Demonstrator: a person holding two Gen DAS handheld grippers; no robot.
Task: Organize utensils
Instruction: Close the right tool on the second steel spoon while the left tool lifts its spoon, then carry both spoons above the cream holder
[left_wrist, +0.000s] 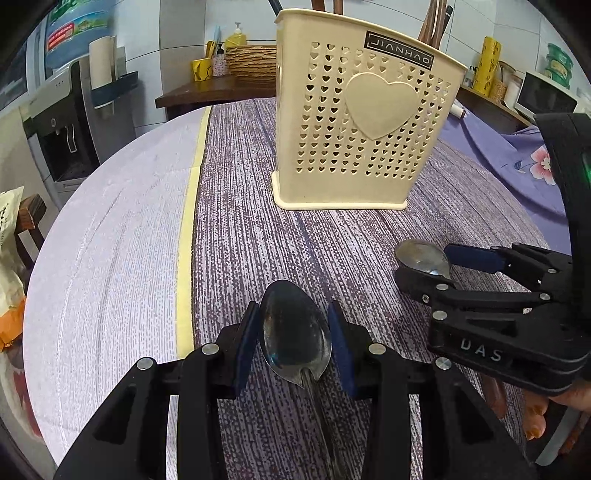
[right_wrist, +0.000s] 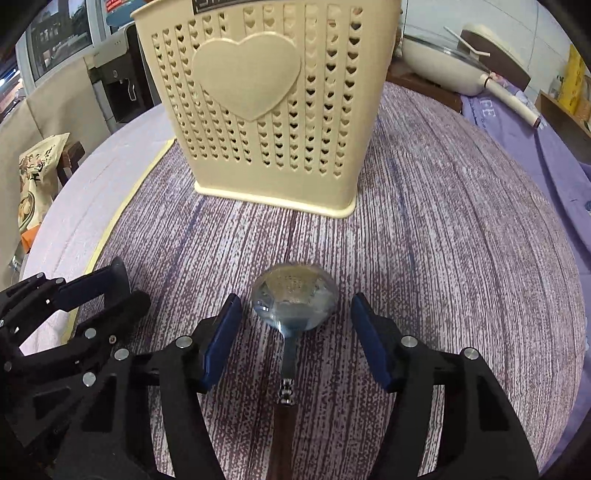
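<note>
A cream utensil holder (left_wrist: 365, 122) with heart-shaped holes stands on the purple striped cloth; it also shows in the right wrist view (right_wrist: 273, 107). My left gripper (left_wrist: 293, 332) is open, its blue pads on either side of a dark metal spoon (left_wrist: 293, 332) lying on the cloth. My right gripper (right_wrist: 295, 339) is open around a second, rounder metal spoon (right_wrist: 293, 299), also lying flat. That spoon and the right gripper (left_wrist: 424, 264) show at the right of the left wrist view. The left gripper (right_wrist: 118, 288) shows at the left of the right wrist view.
Wooden handles (left_wrist: 434, 22) stick out of the holder. A pale cloth with a yellow stripe (left_wrist: 188, 236) covers the table's left side. A water dispenser (left_wrist: 70, 122) stands beyond the left edge. A white pan (right_wrist: 465, 62) and purple cloth (right_wrist: 554, 155) lie at the back right.
</note>
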